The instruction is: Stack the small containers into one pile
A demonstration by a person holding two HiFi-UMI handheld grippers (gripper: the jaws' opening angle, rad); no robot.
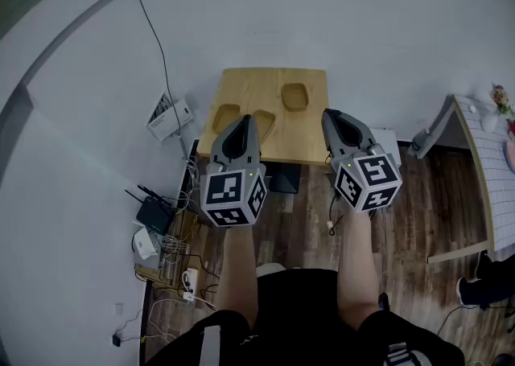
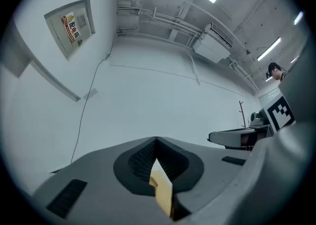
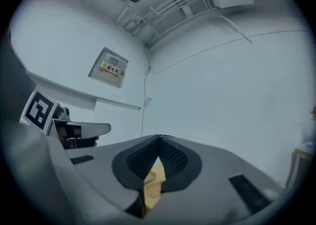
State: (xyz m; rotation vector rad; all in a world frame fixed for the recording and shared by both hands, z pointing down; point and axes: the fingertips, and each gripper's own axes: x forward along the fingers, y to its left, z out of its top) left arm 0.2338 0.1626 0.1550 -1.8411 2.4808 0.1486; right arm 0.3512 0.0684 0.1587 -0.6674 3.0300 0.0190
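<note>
A small wooden table [image 1: 310, 141] stands below me against the white wall. Three shallow wooden containers lie apart on it: one at the back right [image 1: 296, 96], one at the left [image 1: 226, 115], and one in the middle [image 1: 264, 121] partly covered by my left gripper. My left gripper [image 1: 244, 119] hovers over the table's left half, shut and empty. My right gripper [image 1: 330, 113] is at the table's right edge, also shut and empty. In the left gripper view the jaws [image 2: 156, 139] meet at the tips, and in the right gripper view the jaws [image 3: 159, 136] do too; only a sliver of wood shows below each.
A router [image 1: 153, 213], a power strip and tangled cables [image 1: 179, 269] lie on the floor at the left. A white box [image 1: 169, 115] leans by the wall. A white table [image 1: 476, 171] stands at the right. A dark object [image 1: 283, 178] sits under the wooden table.
</note>
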